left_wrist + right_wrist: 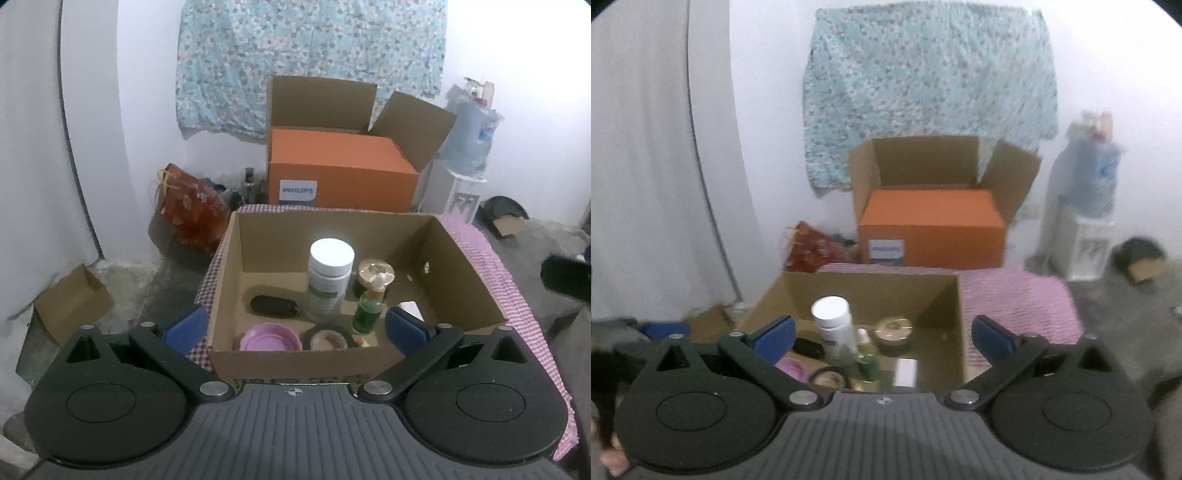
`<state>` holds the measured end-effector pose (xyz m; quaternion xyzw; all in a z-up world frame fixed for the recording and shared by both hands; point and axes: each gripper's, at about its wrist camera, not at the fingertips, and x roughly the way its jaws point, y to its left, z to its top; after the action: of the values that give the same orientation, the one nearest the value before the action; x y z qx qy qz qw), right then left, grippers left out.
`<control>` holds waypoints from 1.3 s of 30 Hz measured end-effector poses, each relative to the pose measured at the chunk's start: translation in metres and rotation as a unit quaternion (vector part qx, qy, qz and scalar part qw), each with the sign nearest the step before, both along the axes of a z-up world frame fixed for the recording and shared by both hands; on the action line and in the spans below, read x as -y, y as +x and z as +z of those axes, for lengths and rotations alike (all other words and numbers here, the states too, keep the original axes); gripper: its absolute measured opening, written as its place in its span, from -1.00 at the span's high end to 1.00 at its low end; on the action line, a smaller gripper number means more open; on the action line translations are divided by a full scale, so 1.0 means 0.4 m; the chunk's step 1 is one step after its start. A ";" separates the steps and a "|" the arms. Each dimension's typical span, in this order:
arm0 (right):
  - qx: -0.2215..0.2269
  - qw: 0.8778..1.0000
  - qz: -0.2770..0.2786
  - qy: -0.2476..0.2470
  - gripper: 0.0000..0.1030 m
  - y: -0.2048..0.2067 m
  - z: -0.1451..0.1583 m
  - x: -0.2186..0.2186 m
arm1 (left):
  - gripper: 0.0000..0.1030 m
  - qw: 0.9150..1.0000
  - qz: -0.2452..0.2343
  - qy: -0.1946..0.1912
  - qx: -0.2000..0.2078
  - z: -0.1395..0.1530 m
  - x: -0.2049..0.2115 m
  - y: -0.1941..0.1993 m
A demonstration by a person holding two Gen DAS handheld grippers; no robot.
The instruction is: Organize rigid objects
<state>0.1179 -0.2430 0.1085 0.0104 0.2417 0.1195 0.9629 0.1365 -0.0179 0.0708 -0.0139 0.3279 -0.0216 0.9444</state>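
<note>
An open cardboard box [465,266] [942,291] stands on a pink checked cloth. Inside it are a white-capped bottle [330,277] [833,325], a green pump bottle [369,306] [867,356], a gold-lidded jar [375,275] [894,332], a black case [273,305] [807,347], a pink lid [269,338], a tape roll [327,338] [827,378] and a small white box [412,308] [905,371]. My left gripper [293,328] hangs open over the box's near wall, holding nothing. Near the box's right side my right gripper [882,336] is open and empty too.
The pink checked cloth [495,258] [1015,295] covers the table. Behind it stands an orange box [343,170] [934,229] inside a bigger carton. A water dispenser [469,147] [1086,206] stands at the right, a red bag [192,206] and a small carton [74,302] on the floor at the left.
</note>
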 end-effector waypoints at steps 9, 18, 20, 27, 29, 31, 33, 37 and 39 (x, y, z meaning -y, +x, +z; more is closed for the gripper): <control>0.007 0.997 -0.046 -0.058 -1.00 -0.023 -0.082 -0.062 | -1.00 1.000 -0.011 0.019 -0.010 -0.028 0.020 0.003; -0.036 0.996 -0.060 -0.062 -1.00 0.043 -0.146 -0.067 | -0.99 0.999 0.000 0.037 -0.015 -0.049 0.043 0.010; -0.040 0.995 -0.064 -0.059 -1.00 0.052 -0.153 -0.063 | -0.99 0.999 0.003 0.039 -0.017 -0.050 0.043 0.014; -0.051 0.995 -0.065 -0.053 -1.00 0.067 -0.166 -0.049 | -0.99 0.999 0.011 0.043 -0.019 -0.051 0.046 0.022; -0.053 0.995 -0.066 -0.052 -1.00 0.070 -0.166 -0.046 | -0.99 0.999 0.012 0.045 -0.019 -0.051 0.048 0.023; -0.055 0.995 -0.067 -0.049 -1.00 0.071 -0.166 -0.045 | -0.99 0.999 0.012 0.046 -0.020 -0.051 0.048 0.024; -0.056 0.995 -0.066 -0.048 -1.00 0.073 -0.166 -0.044 | -0.99 0.999 0.012 0.046 -0.019 -0.051 0.048 0.024; -0.058 0.995 -0.066 -0.046 -1.00 0.073 -0.167 -0.043 | -0.99 0.999 0.012 0.047 -0.019 -0.050 0.049 0.024; -0.058 0.995 -0.066 -0.046 -1.00 0.072 -0.167 -0.044 | -0.99 0.999 0.012 0.047 -0.019 -0.050 0.047 0.024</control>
<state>0.1466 -0.2255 0.0417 -0.0111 0.3016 0.0431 0.9524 0.1461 -0.0367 0.0508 0.0257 0.3466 0.0055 0.9376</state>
